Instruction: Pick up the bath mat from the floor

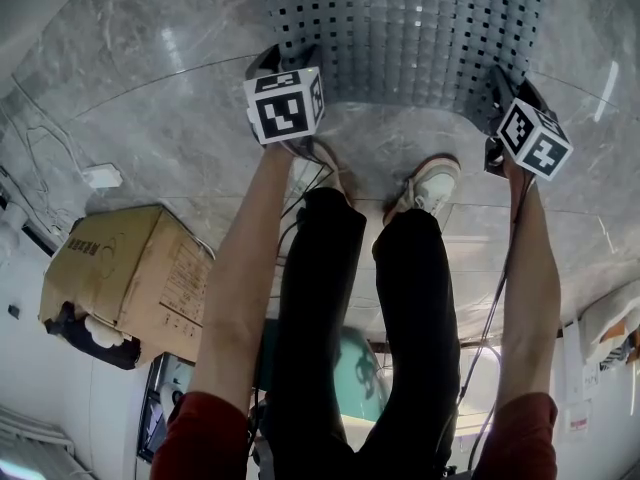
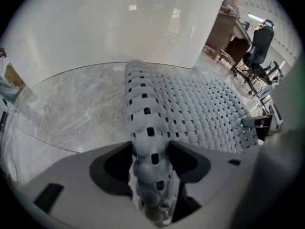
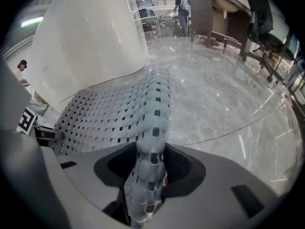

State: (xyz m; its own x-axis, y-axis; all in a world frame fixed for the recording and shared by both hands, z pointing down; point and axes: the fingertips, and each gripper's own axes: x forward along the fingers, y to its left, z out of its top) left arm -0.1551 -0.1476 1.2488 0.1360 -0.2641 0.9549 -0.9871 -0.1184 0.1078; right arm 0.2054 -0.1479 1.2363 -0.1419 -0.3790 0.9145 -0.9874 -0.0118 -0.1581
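Grey perforated bath mat [image 1: 400,38] at upper centre of the head view, lying on pale marble floor [image 1: 150,118], its near left edge clamped between the jaws of the left gripper [image 2: 151,175], its near right edge clamped between the jaws of the right gripper [image 3: 148,175].

bath mat [image 1: 410,38] ahead of shoes [image 1: 432,184], cardboard box [image 1: 125,278] at left
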